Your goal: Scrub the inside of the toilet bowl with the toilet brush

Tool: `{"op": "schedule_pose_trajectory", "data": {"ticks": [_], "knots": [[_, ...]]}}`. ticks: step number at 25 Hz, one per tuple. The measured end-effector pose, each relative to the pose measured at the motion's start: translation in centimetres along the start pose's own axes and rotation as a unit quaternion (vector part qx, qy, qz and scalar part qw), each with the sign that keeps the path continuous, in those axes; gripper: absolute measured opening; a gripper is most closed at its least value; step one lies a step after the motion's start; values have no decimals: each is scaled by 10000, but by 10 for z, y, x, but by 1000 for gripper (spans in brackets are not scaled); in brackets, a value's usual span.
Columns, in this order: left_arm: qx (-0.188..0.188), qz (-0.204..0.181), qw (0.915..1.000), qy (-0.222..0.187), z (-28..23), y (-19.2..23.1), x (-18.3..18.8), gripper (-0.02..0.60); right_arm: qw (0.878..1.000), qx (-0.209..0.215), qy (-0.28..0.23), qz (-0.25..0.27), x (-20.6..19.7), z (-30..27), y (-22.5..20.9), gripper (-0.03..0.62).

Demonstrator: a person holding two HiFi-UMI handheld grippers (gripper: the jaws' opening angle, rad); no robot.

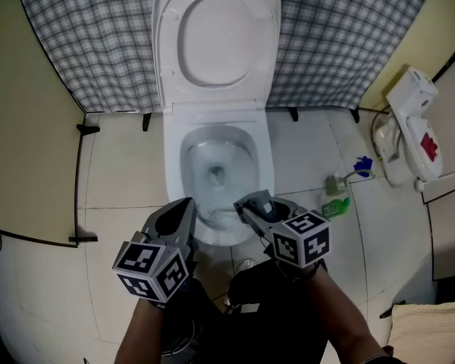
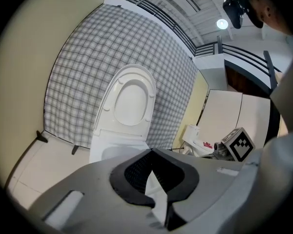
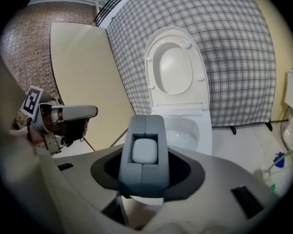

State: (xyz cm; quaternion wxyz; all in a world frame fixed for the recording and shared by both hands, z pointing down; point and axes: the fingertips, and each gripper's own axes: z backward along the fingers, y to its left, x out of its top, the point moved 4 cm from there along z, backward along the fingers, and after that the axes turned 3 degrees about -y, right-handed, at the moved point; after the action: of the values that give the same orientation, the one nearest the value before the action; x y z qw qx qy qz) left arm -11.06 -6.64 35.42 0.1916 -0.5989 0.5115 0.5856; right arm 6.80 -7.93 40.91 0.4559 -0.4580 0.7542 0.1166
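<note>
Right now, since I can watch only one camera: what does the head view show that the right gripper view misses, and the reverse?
Head view only: water in the bottom of the toilet bowl, and the marker cube on the right gripper. Right gripper view only: a brick wall, and the pale oval face of the gray block held in that gripper's jaws. Both: the raised toilet seat, the checked cloth and the left gripper.

Grey moulded left gripper (image 1: 185,206), matching grey right gripper (image 1: 250,204), black-and-white square-marker cubes (image 1: 153,268), dark clothing (image 1: 280,317)
</note>
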Motion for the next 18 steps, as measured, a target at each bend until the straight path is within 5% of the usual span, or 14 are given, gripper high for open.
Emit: {"op": "schedule_pose_trajectory", "data": {"ticks": [8, 18], "knots": [[-70, 2, 10000, -50, 0, -9, 2, 9, 9987, 95, 464, 199, -6, 11, 7, 199], [37, 46, 10000, 51, -4, 0, -7, 9, 9988, -117, 461, 149, -6, -16, -2, 199]]}}
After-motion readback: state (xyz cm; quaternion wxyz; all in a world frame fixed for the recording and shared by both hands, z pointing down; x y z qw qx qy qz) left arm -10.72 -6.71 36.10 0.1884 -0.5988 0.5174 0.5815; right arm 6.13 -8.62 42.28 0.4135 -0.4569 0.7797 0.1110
